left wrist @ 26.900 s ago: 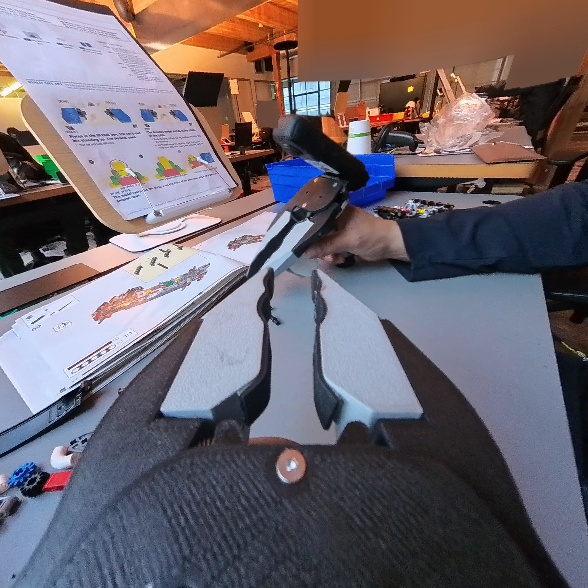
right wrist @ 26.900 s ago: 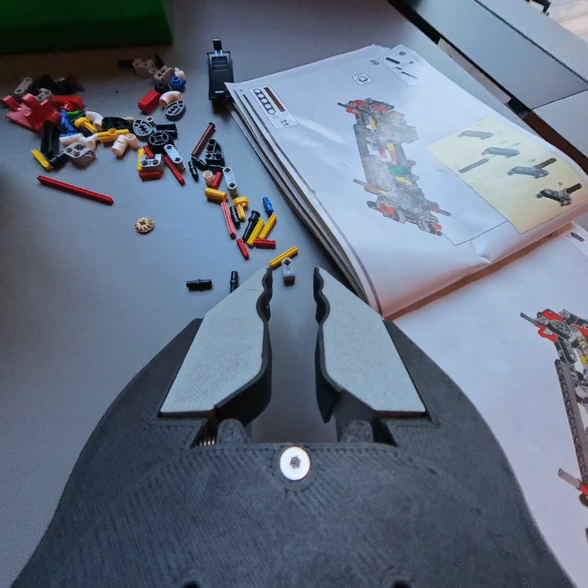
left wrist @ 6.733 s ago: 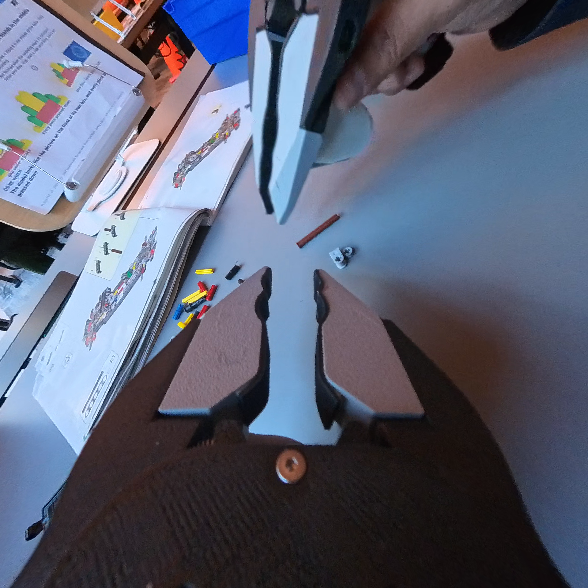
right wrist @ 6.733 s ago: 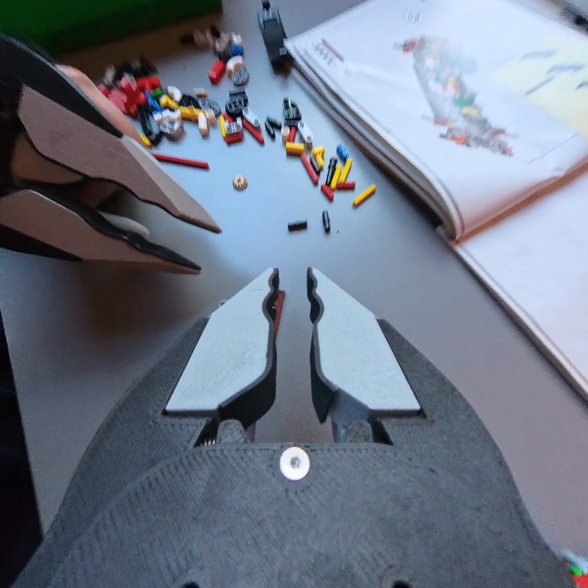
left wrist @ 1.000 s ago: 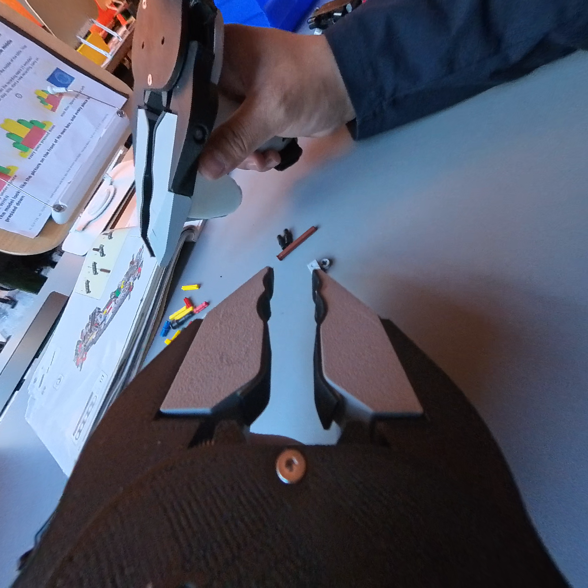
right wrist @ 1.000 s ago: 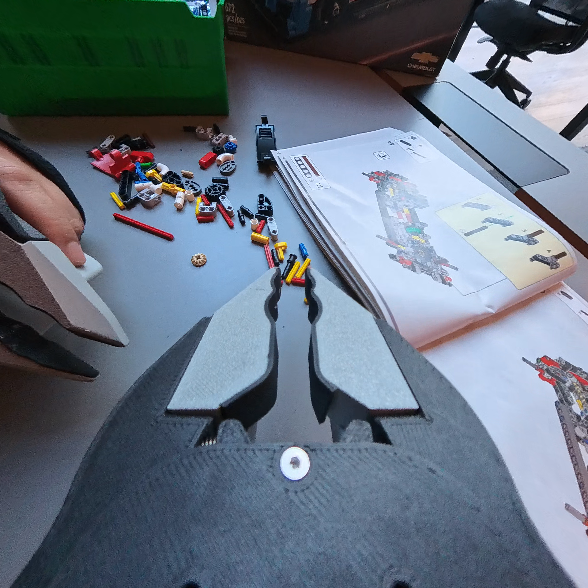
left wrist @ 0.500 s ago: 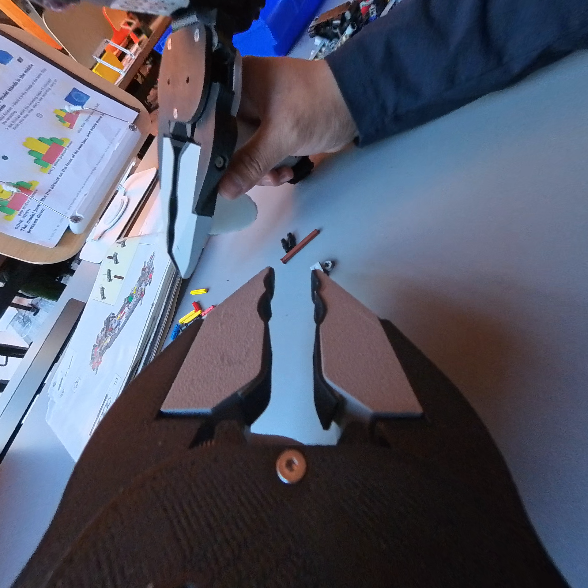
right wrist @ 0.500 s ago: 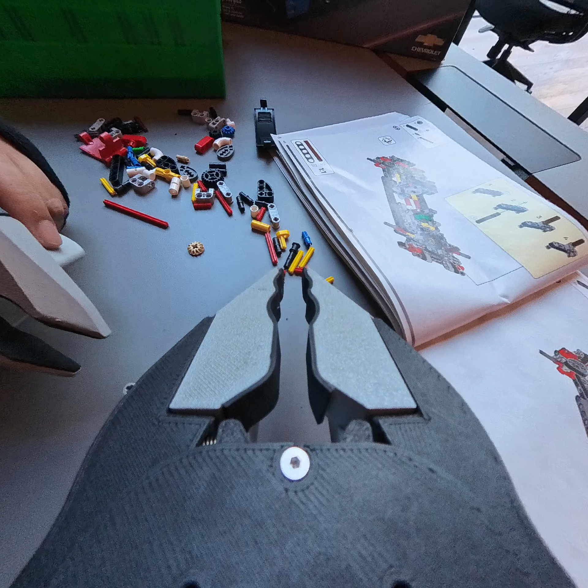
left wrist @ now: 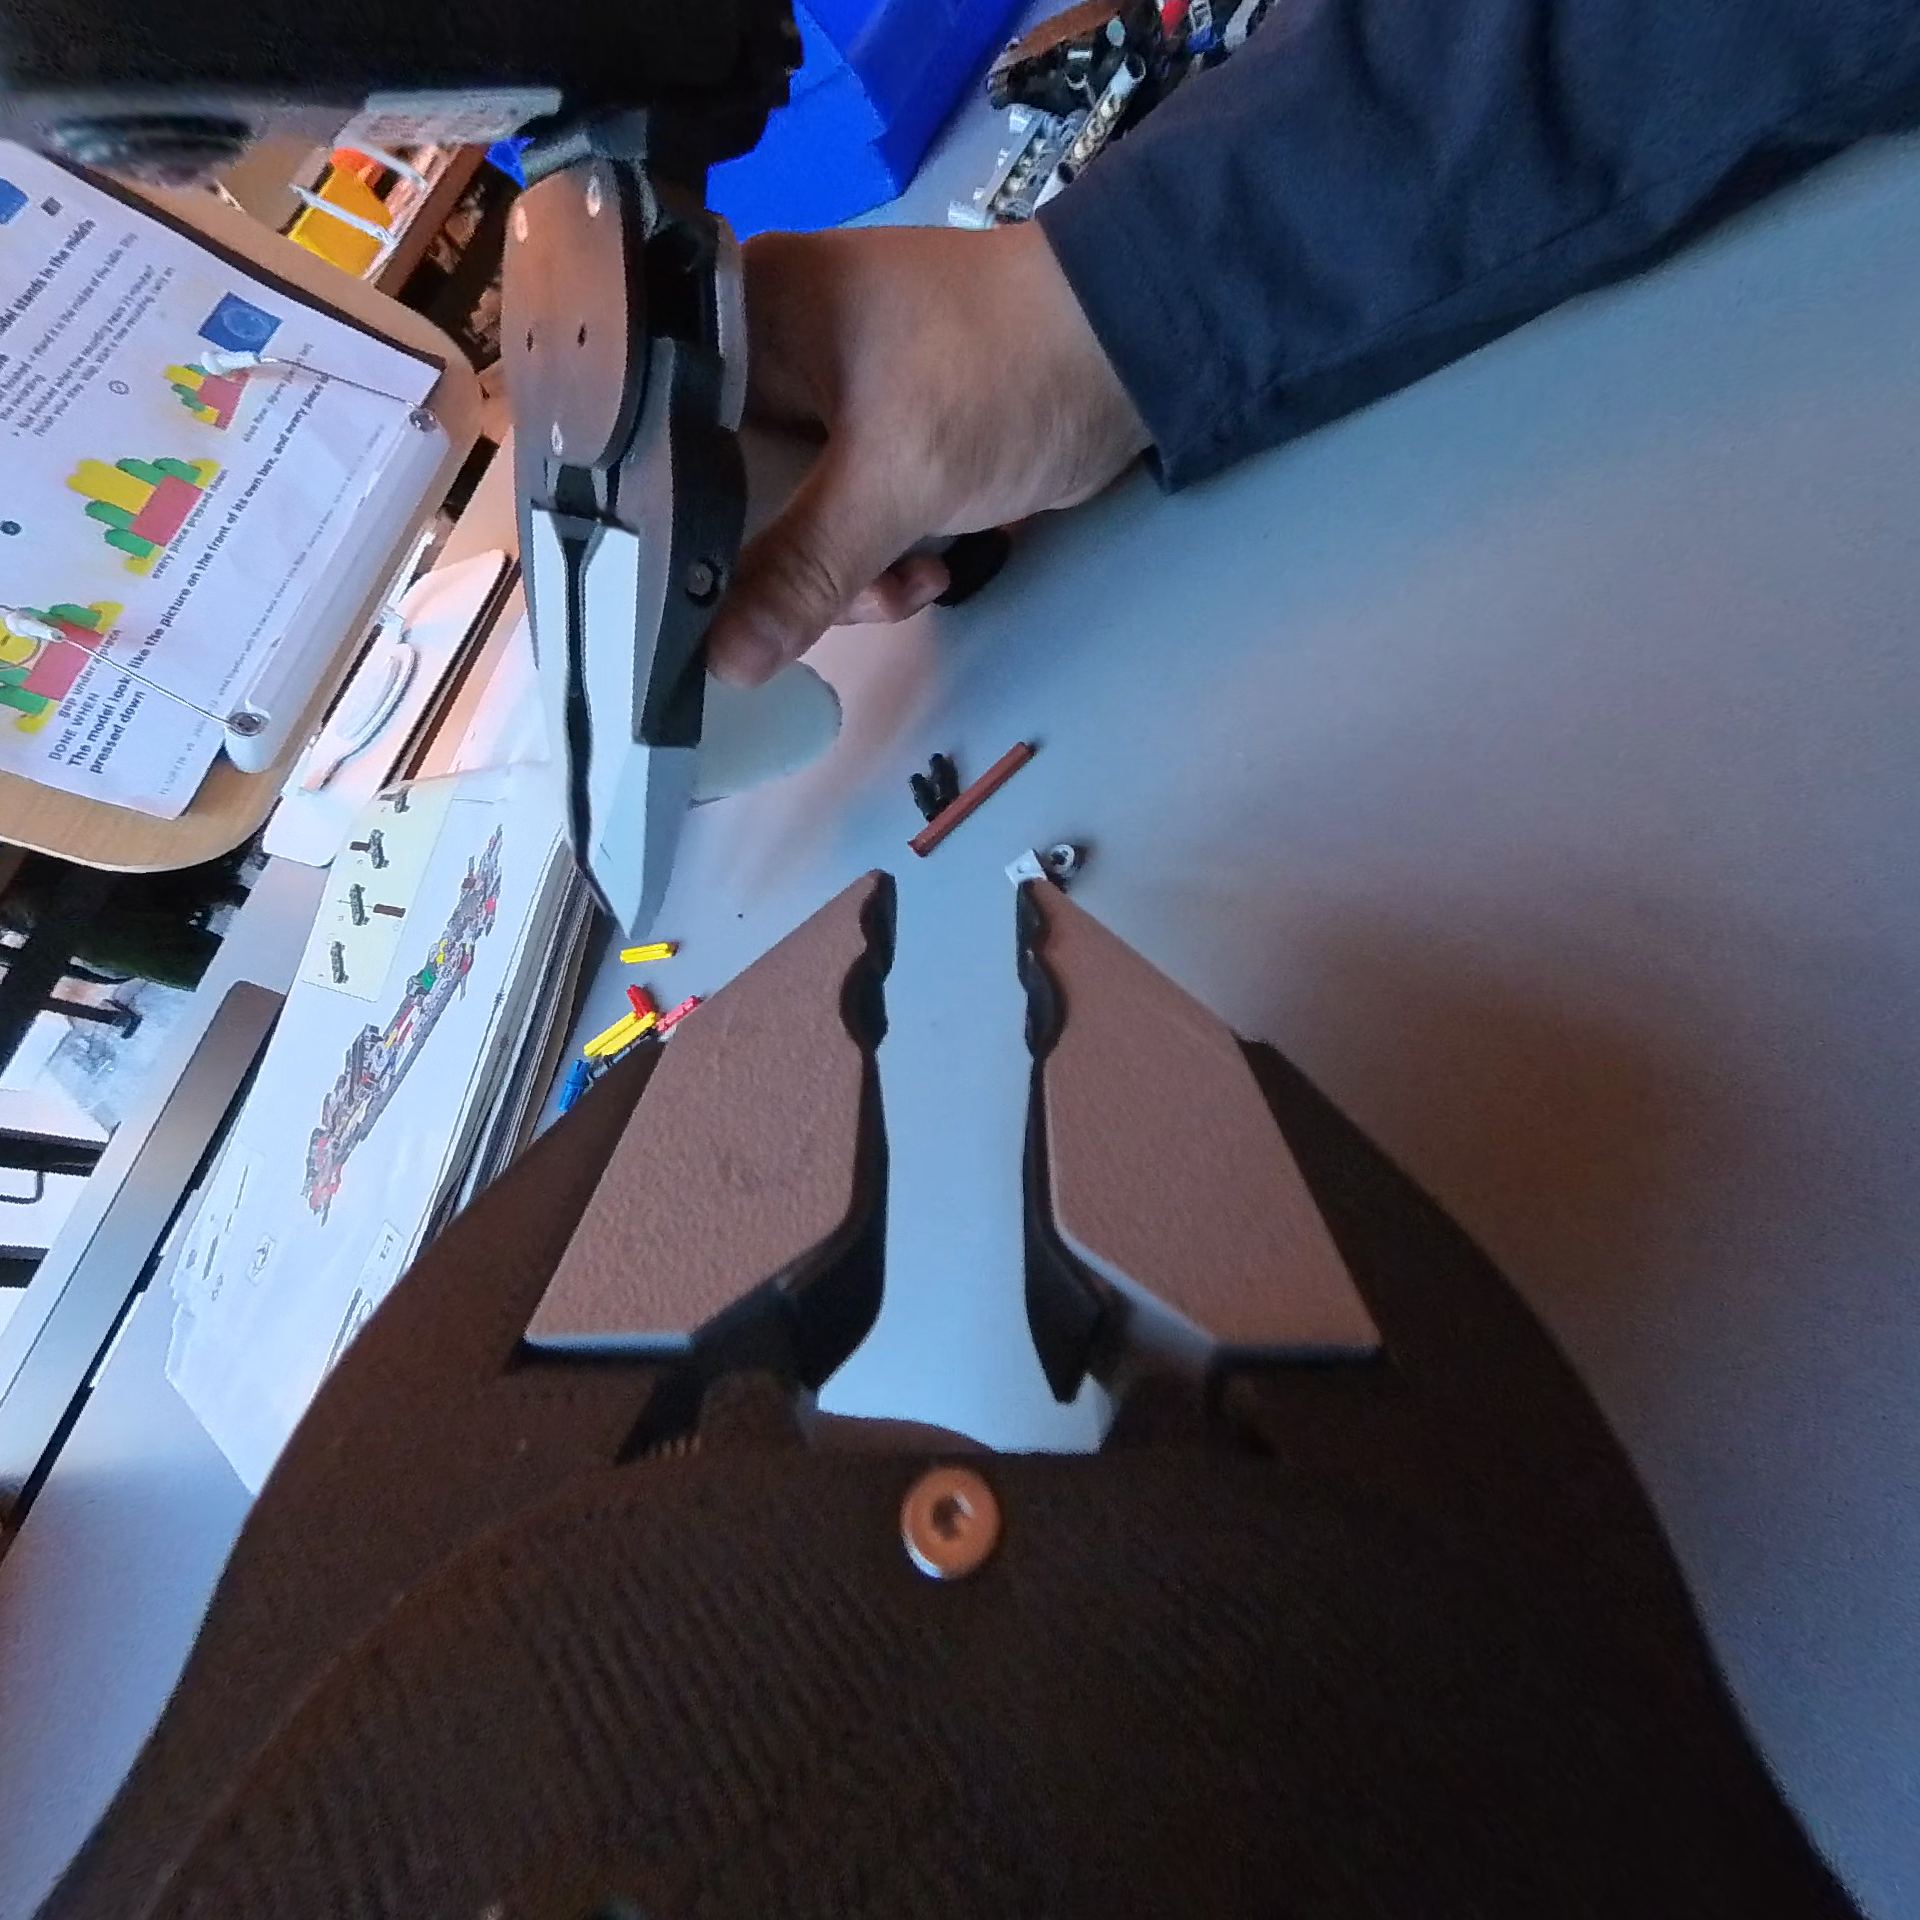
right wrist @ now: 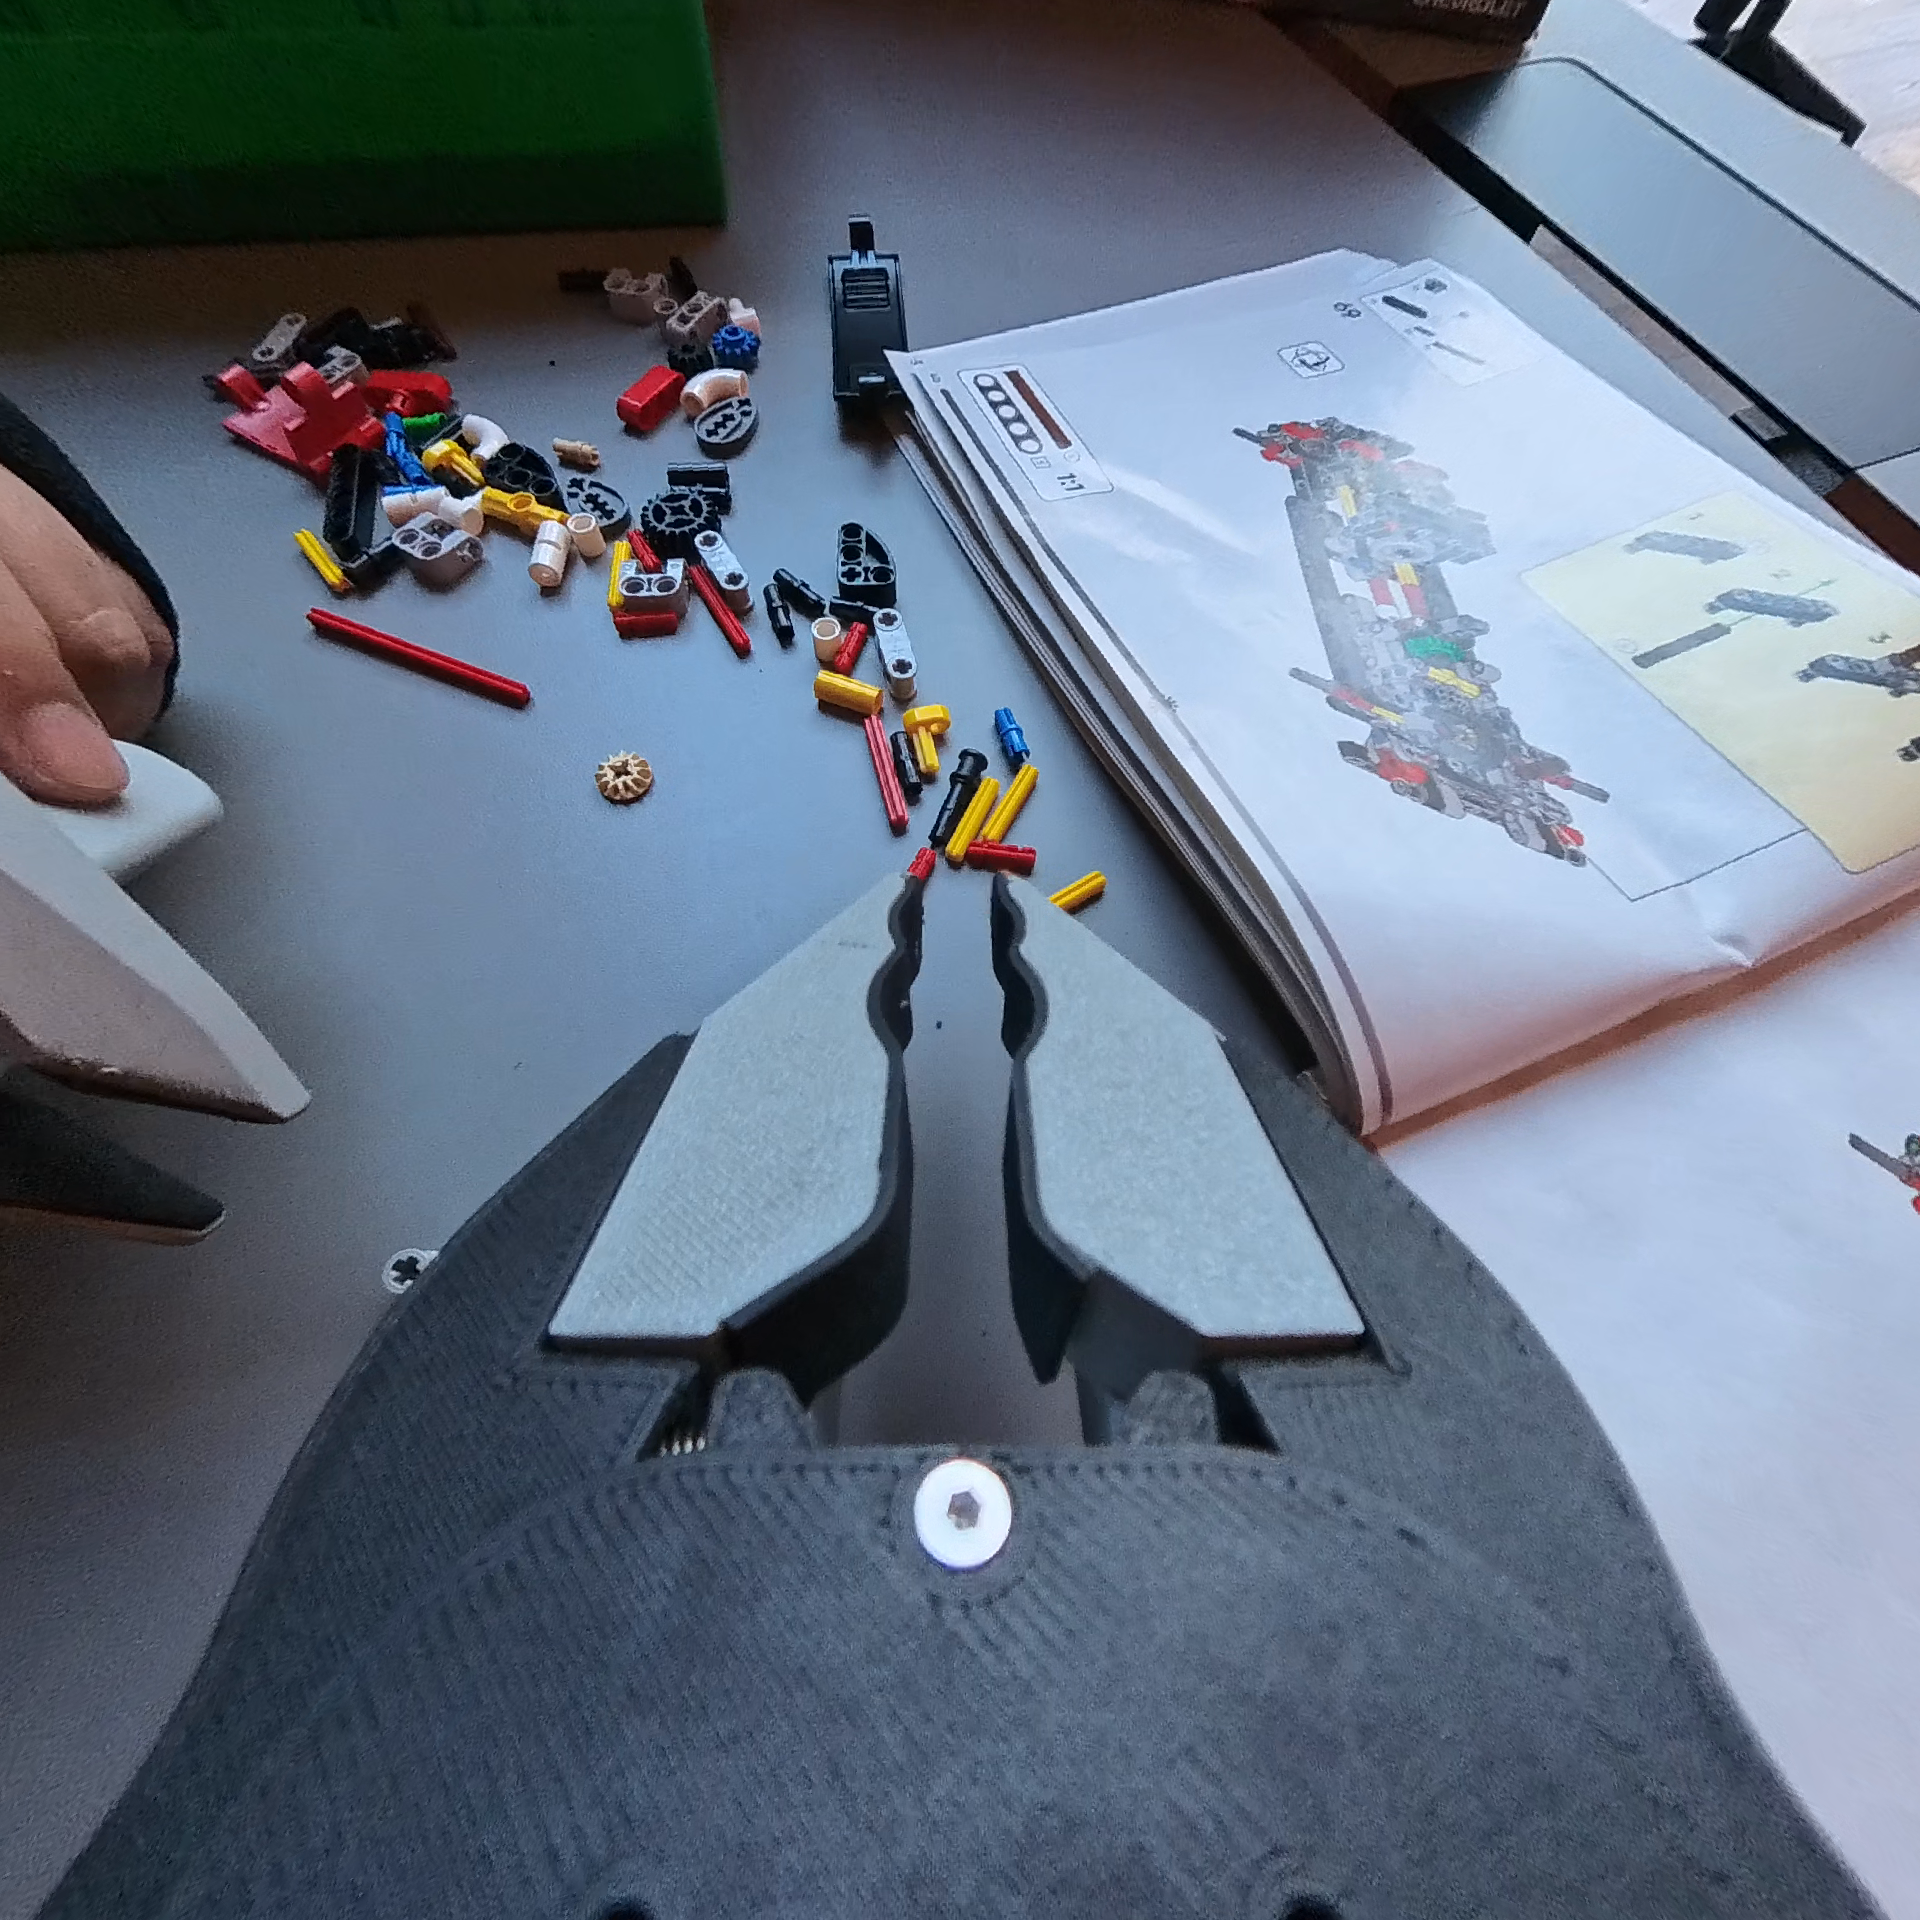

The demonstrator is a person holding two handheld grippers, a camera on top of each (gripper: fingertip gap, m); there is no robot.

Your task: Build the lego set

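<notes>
Both claws hang slightly parted with nothing gripped: the right claw (right wrist: 954, 883) above scattered pins (right wrist: 977, 810), the left claw (left wrist: 951, 883) beside a small grey piece (left wrist: 1044, 860) (bench (left wrist: 1455, 727) otherwise grey).

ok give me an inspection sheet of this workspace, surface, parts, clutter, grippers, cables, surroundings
Surface: grey table, bare around the fingertips.
Job's things: brown axle with two black pins beside it and a small grey connector, set apart near the left gripper; open instruction booklet.
Clutter: loose pile of coloured building pieces; tan gear lying alone.
Grippers: left gripper open, nothing between its fingers; right gripper narrowly open, holding nothing, tips just short of a small red pin and yellow pins.
Cables: nothing seen.
Surroundings: green bin, blue bin, instruction sheet on a wooden stand, a person's hand.
</notes>
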